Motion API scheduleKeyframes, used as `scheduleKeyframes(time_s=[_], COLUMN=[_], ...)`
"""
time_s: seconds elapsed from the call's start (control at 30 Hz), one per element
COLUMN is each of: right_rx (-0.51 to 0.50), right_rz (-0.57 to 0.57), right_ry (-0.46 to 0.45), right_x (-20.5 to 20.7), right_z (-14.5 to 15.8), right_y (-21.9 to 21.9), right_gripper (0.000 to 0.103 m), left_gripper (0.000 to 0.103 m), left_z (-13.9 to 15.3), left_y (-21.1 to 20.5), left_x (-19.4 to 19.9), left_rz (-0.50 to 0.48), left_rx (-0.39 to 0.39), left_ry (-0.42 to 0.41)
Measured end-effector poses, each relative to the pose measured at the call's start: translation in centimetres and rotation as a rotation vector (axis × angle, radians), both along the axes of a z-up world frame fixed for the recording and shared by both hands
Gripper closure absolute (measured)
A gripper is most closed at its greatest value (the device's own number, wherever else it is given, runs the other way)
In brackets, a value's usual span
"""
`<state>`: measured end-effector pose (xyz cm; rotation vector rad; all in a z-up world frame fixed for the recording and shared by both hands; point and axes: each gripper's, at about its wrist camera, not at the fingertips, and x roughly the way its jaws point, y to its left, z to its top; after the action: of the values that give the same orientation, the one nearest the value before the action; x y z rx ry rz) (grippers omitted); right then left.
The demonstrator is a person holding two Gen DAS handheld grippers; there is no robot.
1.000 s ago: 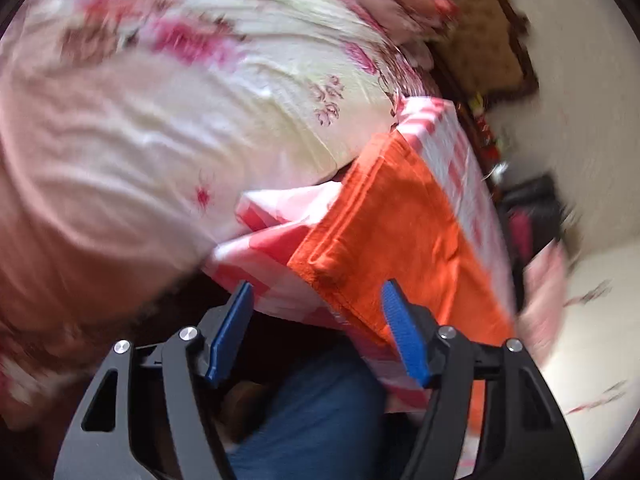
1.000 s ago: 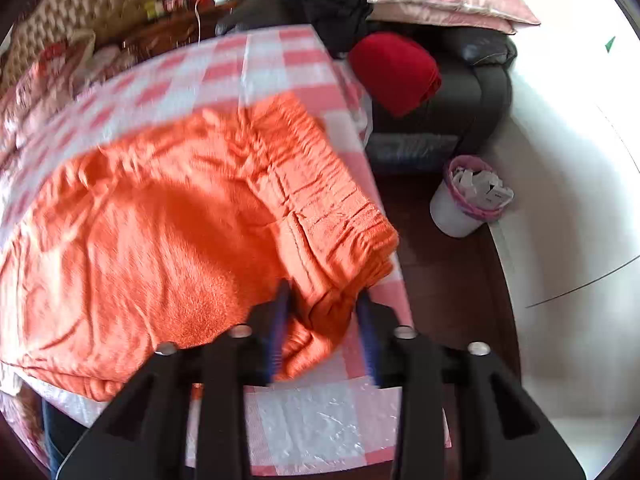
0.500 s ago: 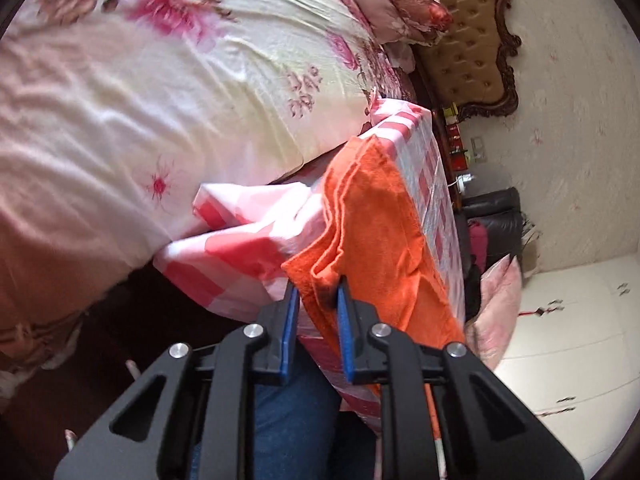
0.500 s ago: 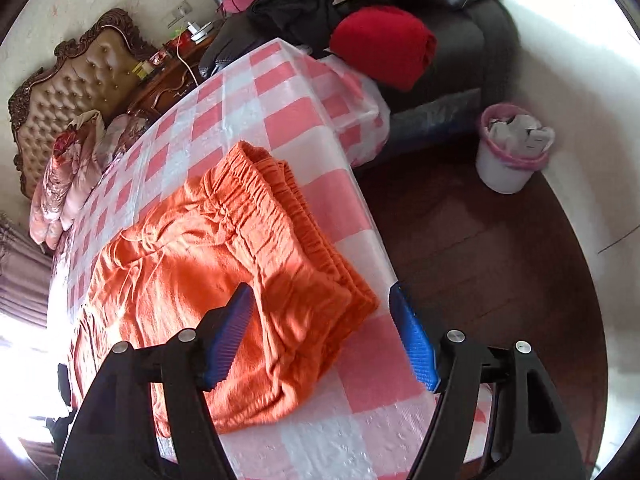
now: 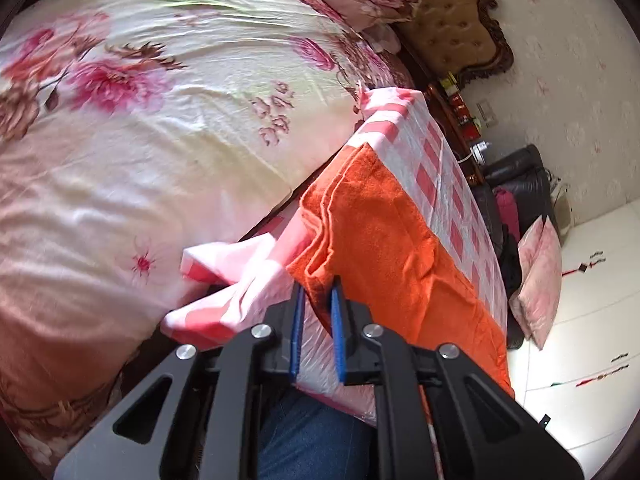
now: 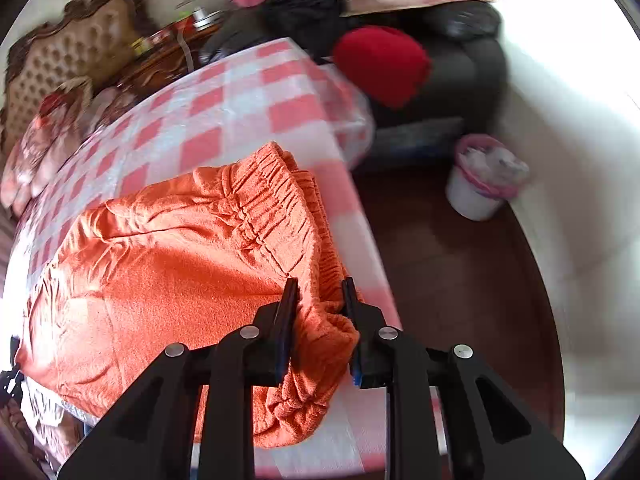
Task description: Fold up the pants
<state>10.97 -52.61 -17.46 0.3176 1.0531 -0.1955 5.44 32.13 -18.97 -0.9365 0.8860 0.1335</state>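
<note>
Left tongs [image 5: 318, 300] just closed, clenched on a hem corner of the orange pants [image 5: 384, 236] at the desk edge. Right tongs [image 6: 320, 294] just closed too, pinching the bunched elastic waistband of the pants [image 6: 180, 264]. Pants spread flat across the checked desk [image 6: 240, 100], beside a floral bed [image 5: 160, 120].

Left wrist view: fold of orange pants [image 5: 384, 248] runs down between the left gripper [image 5: 318, 300] pads; the pinched hem corner is hidden there. Lower pants edge is covered by the gripper frame. Small items on the nightstand [image 5: 460, 108] are too small to identify.

Right wrist view: waistband corner is hidden inside the right gripper [image 6: 320, 300]. Wastebasket [image 6: 482, 178] contents are blurred. Desk [image 6: 248, 96] near edge is cut off.
</note>
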Motion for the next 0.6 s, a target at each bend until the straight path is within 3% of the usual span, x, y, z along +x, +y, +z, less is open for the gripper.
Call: scheduleKeyframes(time_s=[0.13,0.2,0.27,0.3,0.37,0.4,0.47,0.53,0.6], right_rx=[-0.036,-0.058,-0.054,-0.069,-0.177,-0.252,-0.279,-0.334,-0.322], right_rz=[-0.028,-0.029,-0.049,-0.062,-0.068,-0.041,0.037,0.061,0.104], right_ry=[-0.021,-0.017,-0.024,-0.04,-0.092,-0.123,-0.161,-0.182,-0.173], right_x=[-2.3,-2.6,-2.8,-2.9,-2.4,-1.5,0.4,2.4,4.6], right_z=[-1.3,-1.3,-0.2,0.6,2.9,4.2,5.2,5.8,5.3], right_y=[-0.1,-0.1,-0.8,-0.9,-0.4,0.6,2.4,4.3,6.2], right_gripper=[0.08,0.068,0.056,0.047,0.044,0.043,0.044,0.043,0.043], left_gripper=[0.091,0.084,0.074,0.074,0.068,0.054,0.035,0.031,0.031], left_z=[-1.0,-1.2,-0.4,0.7,3.0,4.2,5.9,6.9,6.6], left_y=[-0.1,0.2,0.5,0.5,0.0,-0.8,-2.8,-6.0,-9.6], left_x=[1.5,1.3,0.4,-0.2,-0.6,-0.4,0.5,2.8,5.8], left_rz=[-0.035,-0.017,0.01,0.021,0.025,0.021,-0.001,-0.091,-0.214], left_rx=[0.011,-0.019,0.021,0.103,0.258,0.341,0.484,0.613,0.675], left_ry=[0.025,0.02,0.022,0.016,-0.008,-0.024,-0.069,-0.108,-0.089])
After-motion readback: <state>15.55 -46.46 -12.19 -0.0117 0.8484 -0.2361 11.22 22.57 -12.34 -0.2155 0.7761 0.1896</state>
